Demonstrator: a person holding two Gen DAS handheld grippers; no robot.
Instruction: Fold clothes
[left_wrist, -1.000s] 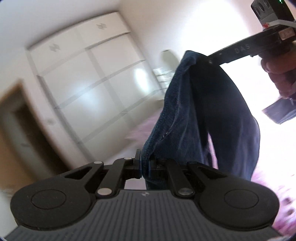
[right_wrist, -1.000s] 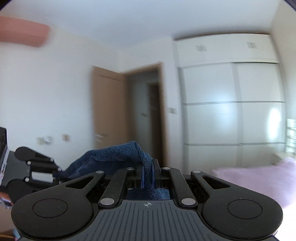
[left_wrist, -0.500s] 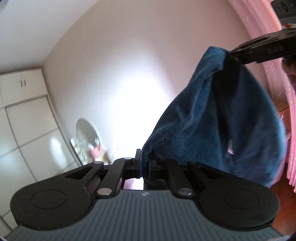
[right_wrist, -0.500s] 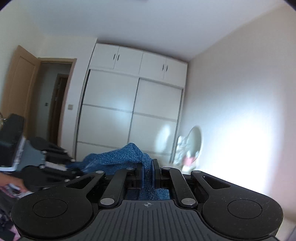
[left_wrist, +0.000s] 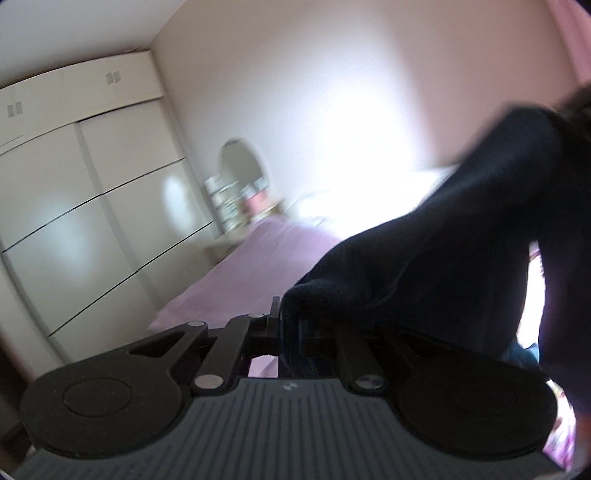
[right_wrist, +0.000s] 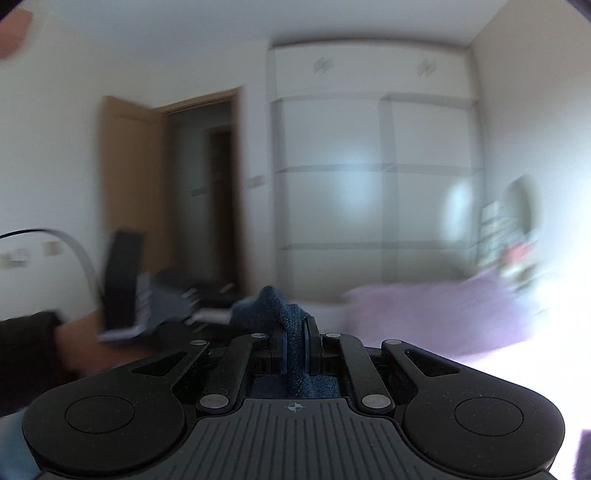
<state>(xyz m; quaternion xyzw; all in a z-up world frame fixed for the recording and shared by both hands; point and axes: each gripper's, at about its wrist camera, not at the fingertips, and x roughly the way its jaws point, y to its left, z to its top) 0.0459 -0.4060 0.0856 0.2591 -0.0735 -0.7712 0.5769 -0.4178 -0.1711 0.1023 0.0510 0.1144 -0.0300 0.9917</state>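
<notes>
A dark blue garment hangs in the air between my two grippers. My left gripper is shut on one edge of it, and the cloth sweeps up and to the right from there, blurred and dark. My right gripper is shut on another edge of the blue garment, which bunches up just past the jaws. In the right wrist view the left gripper shows as a blurred black shape at the left, with a hand and dark sleeve behind it.
A bed with a purple cover lies below and ahead. White wardrobe doors fill the far wall, beside an open brown door. A round mirror and dresser stand by the bed's head.
Both views have swung sideways across the room with the garment still held. The bed is now in sight below, and the cloth stretches more to the right in the left wrist view.
</notes>
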